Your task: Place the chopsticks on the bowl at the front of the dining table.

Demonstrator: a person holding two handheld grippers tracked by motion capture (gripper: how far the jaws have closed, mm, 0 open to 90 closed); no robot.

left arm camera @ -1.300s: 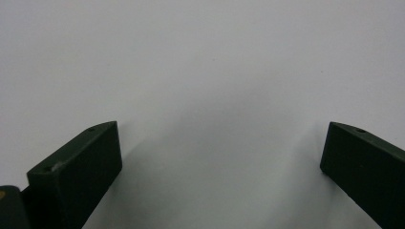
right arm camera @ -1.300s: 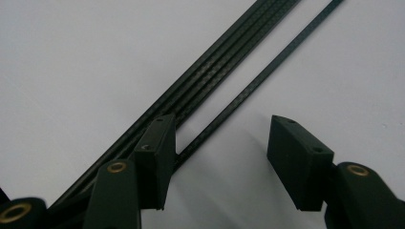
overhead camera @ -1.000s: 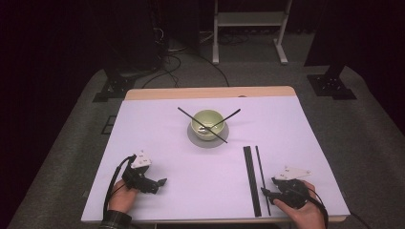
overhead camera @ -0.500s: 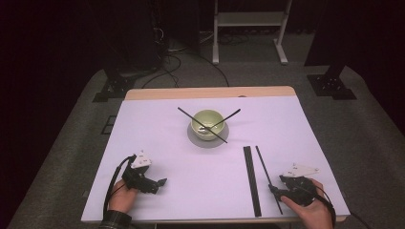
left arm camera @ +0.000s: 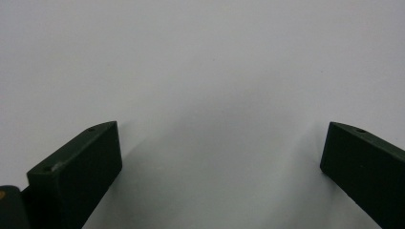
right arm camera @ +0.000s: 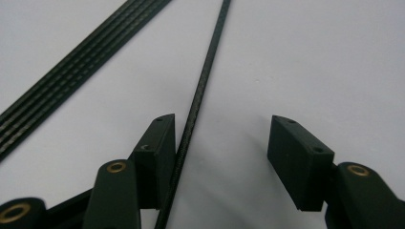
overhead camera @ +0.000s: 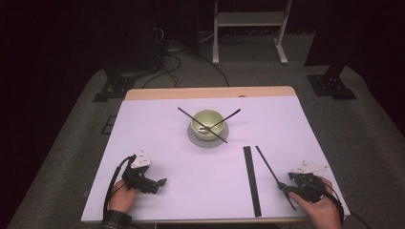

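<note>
The table (overhead camera: 157,143) fills the middle of the high view. A bowl (overhead camera: 207,123) stands on a plate (overhead camera: 193,138) in the upper centre, and two sticks (overhead camera: 191,117) lie crossed over it. Right of centre lies a bundle of sticks (overhead camera: 251,180), and just right of it a single stick (overhead camera: 270,169). The left gripper (overhead camera: 160,183) rests at the lower left. The right gripper (overhead camera: 282,187) is at the lower right, at the near end of the single stick.

place: lab or studio | signs: dark curtained surround, tripod feet (overhead camera: 108,89), floor cables (overhead camera: 167,62), white-topped table (overhead camera: 157,138)
</note>
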